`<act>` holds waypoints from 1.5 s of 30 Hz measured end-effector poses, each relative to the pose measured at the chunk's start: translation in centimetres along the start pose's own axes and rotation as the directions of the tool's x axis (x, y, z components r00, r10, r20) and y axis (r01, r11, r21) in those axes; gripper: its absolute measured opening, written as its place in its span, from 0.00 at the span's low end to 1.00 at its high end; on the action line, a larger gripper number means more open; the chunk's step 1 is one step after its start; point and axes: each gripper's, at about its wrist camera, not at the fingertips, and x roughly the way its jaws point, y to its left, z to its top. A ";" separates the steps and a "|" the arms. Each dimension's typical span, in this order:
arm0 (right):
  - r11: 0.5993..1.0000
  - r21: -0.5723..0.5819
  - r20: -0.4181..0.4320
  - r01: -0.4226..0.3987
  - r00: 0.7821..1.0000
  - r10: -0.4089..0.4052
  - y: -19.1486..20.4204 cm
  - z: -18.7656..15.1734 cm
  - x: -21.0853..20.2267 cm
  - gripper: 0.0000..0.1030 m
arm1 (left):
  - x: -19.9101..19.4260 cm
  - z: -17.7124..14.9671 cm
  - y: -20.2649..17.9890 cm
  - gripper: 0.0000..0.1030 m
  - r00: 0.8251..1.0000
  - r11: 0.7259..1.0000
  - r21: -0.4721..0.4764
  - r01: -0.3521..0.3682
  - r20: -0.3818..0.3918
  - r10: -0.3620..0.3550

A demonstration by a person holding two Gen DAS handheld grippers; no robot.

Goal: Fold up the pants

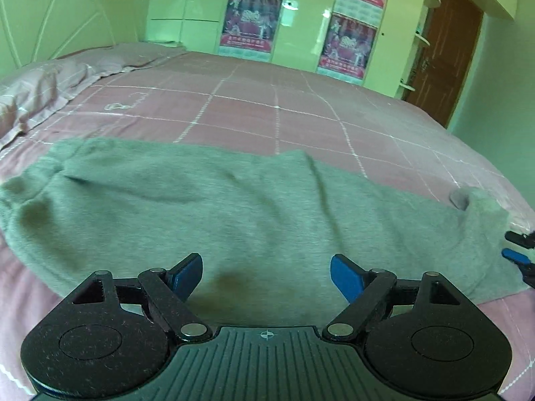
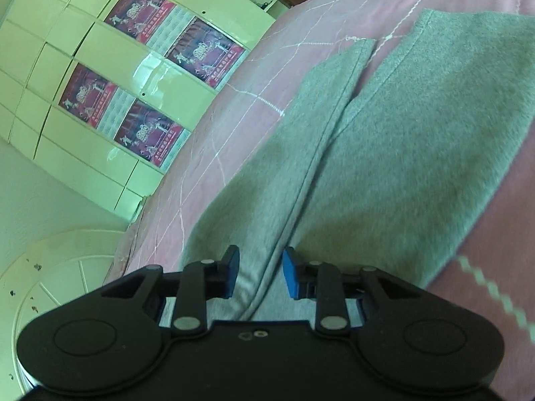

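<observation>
Grey pants [image 1: 234, 207] spread across the middle of the frame on the pink bed [image 1: 267, 107]; both claws empty.
Left gripper [image 1: 266, 275] gapes wide above the cloth; right gripper [image 2: 260, 275] stands narrower, astride a leg edge; closing now risks pinching one layer only, dragging the fold askew.

Pants [image 1: 234, 207] — spread flat on the bed [image 1: 267, 107], lengthwise across its near side. Left gripper [image 1: 266, 275] above the near edge of the pants; right gripper [image 1: 516, 250] at their right end. Pillow [image 1: 36, 93] on the bed, far left. Wardrobe [image 1: 301, 16] behind the bed — posters [image 1: 250, 20] on its doors. Door [image 1: 444, 50] at far right.
</observation>
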 end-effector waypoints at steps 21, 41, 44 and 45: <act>0.985 -0.128 0.051 0.115 0.993 -0.110 -0.7 0.6 -5.5 0.00 | 2.7 -1.8 -4.3 1.00 0.989 0.985 0.165 -0.057 -0.125 0.079; 0.990 0.096 0.042 0.105 0.993 -0.109 -6.0 8.6 -1.0 0.00 | 3.3 -1.5 -3.9 1.00 0.989 0.984 0.170 -0.047 -0.128 0.069; 0.998 0.015 0.130 0.059 0.990 -0.060 -3.8 9.1 -3.9 0.00 | 3.3 -1.6 -3.9 1.00 0.989 0.984 0.173 -0.047 -0.127 0.069; 0.999 -0.011 0.178 0.033 0.983 -0.031 -3.1 9.2 -5.3 0.00 | 3.3 -1.6 -3.8 1.00 0.989 0.984 0.172 -0.045 -0.128 0.068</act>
